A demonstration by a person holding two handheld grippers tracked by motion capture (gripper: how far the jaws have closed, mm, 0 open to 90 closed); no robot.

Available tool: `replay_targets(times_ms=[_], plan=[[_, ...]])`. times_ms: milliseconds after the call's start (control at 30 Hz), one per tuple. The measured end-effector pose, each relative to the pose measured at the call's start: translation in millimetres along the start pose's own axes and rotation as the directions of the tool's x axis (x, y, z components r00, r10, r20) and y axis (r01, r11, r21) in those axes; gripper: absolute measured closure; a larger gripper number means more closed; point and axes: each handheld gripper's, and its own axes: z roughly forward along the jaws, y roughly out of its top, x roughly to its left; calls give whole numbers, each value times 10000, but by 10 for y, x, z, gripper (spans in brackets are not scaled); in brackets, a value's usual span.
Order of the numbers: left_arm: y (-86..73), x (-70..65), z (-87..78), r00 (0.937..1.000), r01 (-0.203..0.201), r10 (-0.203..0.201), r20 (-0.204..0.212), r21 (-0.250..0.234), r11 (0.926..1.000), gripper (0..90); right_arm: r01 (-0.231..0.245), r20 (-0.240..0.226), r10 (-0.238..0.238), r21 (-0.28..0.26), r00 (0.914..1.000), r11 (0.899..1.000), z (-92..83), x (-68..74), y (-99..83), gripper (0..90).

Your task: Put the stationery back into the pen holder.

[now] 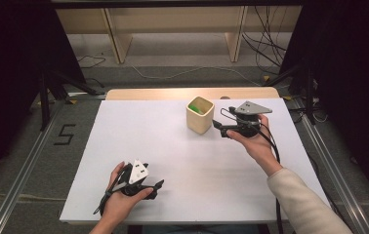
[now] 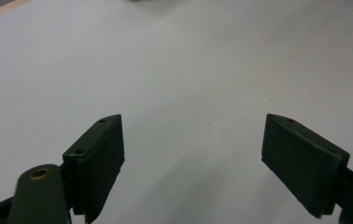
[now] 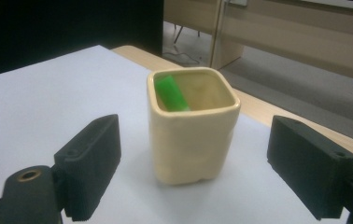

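Note:
A cream square cup (image 1: pixel 200 115) stands upright on the white table top (image 1: pixel 173 146), toward the back right. A green block (image 1: pixel 195 106) leans inside the cup (image 3: pixel 193 130), against its far-left wall (image 3: pixel 171 93). My right gripper (image 1: pixel 217 126) is held just right of the cup, pointing at it, jaws open with nothing between them; in its own view (image 3: pixel 193 172) the cup sits a little ahead of the gap. My left gripper (image 1: pixel 159 185) rests near the front left of the table, open and empty over bare white surface (image 2: pixel 193 163).
The table's wooden back edge (image 1: pixel 173 92) shows behind the white top. Beyond it are floor, cables (image 1: pixel 265 48) and a wooden shelf frame (image 1: pixel 173 29). Metal rails (image 1: pixel 26 161) run along both sides.

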Motion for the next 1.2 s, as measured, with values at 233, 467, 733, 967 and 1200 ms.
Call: replay_targets(times_ms=[233, 467, 733, 967, 1200], plan=[[0, 0, 0, 10000, 2, -2, -5, 3, 10000, 210, 129, -121, -127, 145, 9998, 9998, -144, 29, -68, 180], [-1, 0, 2, 10000, 21, -21, -17, 4, 10000, 210, 170, -111, -167, 277, 9998, 9995, -234, 34, -134, 180], [-1, 2, 2, 10000, 26, -26, -19, 3, 10000, 209, 241, -200, -233, 381, 9995, 9990, -299, 46, -210, 180], [-4, 3, -7, 10000, 41, -41, -37, -21, 10000, 209, 236, -325, -219, 531, 9992, 9983, -416, 65, -313, 180], [-5, 5, -15, 10000, 47, -47, -51, -16, 10000, 209, -207, -696, 262, 783, 9972, 9967, -737, 109, -651, 180]])
